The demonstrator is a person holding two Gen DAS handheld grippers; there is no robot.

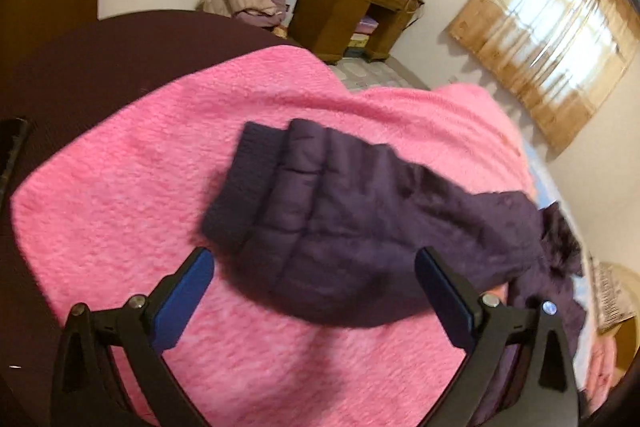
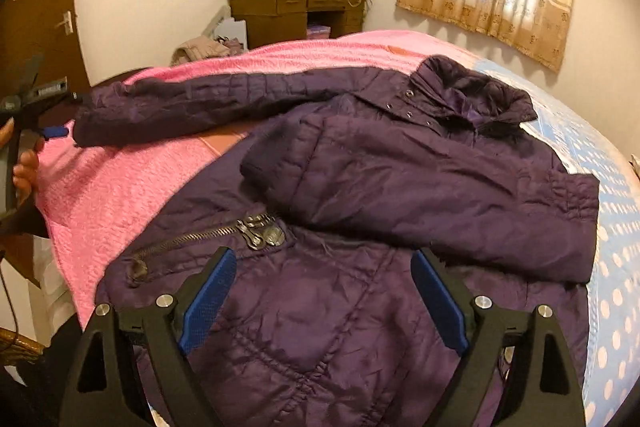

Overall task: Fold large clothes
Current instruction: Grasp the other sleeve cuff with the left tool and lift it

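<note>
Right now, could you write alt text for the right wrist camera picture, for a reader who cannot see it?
A purple quilted jacket lies spread on a bed, one sleeve folded across its chest and the other stretched out over a pink blanket. The right gripper hovers open above its hem, near a metal zipper. At the left edge, a hand holds the left gripper.

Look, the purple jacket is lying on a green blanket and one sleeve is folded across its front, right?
Not quite: the blanket is pink, not green. The right wrist view shows it plainly under the purple jacket, and the left wrist view shows the same pink. The rest holds: one sleeve is folded across the jacket's front.
</note>
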